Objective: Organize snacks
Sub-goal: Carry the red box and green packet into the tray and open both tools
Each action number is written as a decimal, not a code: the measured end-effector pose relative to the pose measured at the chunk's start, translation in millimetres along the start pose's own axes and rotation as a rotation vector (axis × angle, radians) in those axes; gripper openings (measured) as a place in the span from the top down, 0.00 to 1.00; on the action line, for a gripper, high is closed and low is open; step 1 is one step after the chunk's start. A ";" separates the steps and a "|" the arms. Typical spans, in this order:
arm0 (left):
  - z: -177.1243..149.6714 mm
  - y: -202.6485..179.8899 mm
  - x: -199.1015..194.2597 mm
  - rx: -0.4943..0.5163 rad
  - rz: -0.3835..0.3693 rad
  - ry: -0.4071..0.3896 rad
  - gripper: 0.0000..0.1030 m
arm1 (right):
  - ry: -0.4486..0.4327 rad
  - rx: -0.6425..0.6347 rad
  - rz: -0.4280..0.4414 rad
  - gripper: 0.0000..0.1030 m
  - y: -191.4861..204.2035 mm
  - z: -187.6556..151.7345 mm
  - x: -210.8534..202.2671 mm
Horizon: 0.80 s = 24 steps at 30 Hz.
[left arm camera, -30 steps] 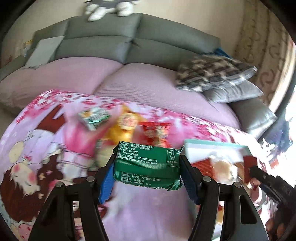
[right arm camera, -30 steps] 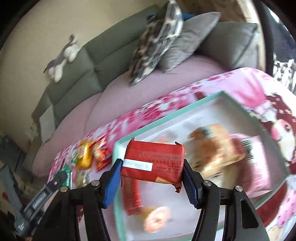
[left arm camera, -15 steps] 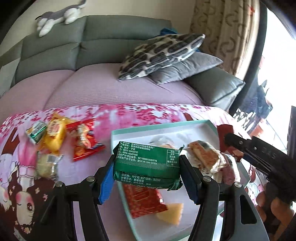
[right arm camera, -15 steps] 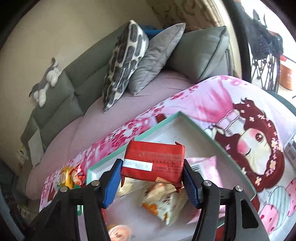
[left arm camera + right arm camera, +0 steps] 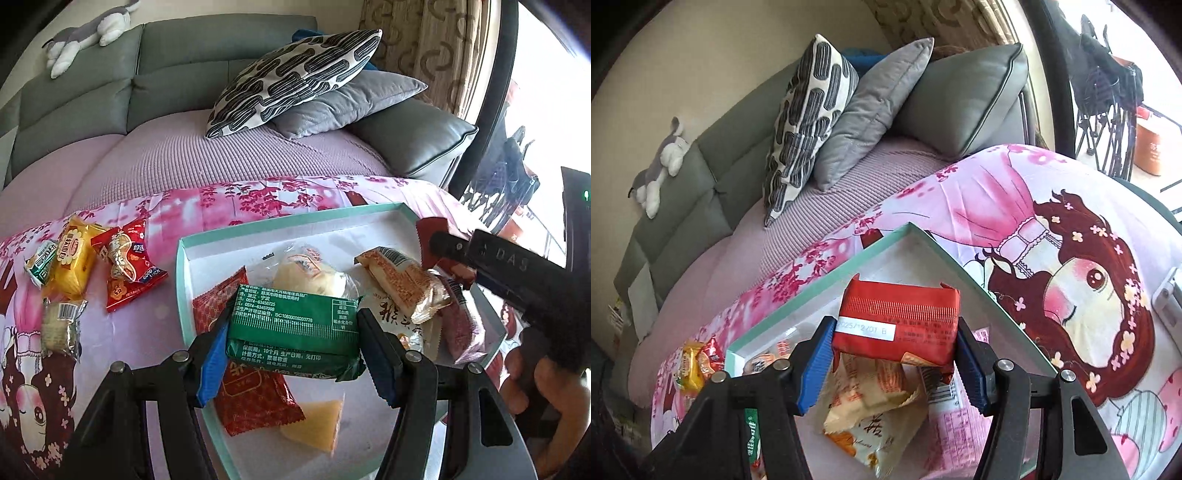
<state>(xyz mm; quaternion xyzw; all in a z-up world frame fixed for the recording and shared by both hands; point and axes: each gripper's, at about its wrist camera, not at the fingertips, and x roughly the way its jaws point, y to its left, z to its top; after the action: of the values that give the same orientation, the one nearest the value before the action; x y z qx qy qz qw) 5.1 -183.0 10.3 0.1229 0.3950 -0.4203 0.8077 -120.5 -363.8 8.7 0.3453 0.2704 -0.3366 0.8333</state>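
1. Both grippers have swung over the tray since a second ago.
2. Left gripper jaws pinch green packet; right gripper jaws pinch red packet, above tray for dropping.
3. Loose snacks wait left of tray.

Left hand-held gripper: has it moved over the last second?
Yes. The left hand-held gripper, clamping the green snack pack, has swung right from the loose snacks to above the teal-rimmed tray.

Both hand-held grippers have swung from the loose snacks to above the tray.
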 end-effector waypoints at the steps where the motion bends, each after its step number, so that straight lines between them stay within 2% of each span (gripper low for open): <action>1: -0.3 -0.6 1.9 0.005 0.007 0.004 0.35 | 0.000 -0.001 -0.003 0.37 -0.4 2.6 2.5; 14: -3.5 -2.4 19.9 0.010 0.013 0.061 0.33 | 0.030 -0.059 -0.048 0.35 9.6 6.0 13.9; 19: -1.7 -0.4 15.8 -0.009 0.004 0.073 0.31 | 0.038 -0.070 -0.064 0.27 11.9 5.6 9.9; 21: 0.0 0.1 12.1 -0.013 0.010 0.072 0.22 | 0.043 -0.077 -0.070 0.24 13.8 5.4 7.8; 24: 2.5 -1.2 4.9 0.000 0.022 0.056 0.21 | 0.060 -0.092 -0.073 0.19 16.9 3.8 6.4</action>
<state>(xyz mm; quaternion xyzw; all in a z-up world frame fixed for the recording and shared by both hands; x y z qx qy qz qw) 7.2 -187.9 8.5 0.1388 0.4159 -0.4077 0.8009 -103.0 -360.0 13.3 0.3066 0.3230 -0.3435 0.8268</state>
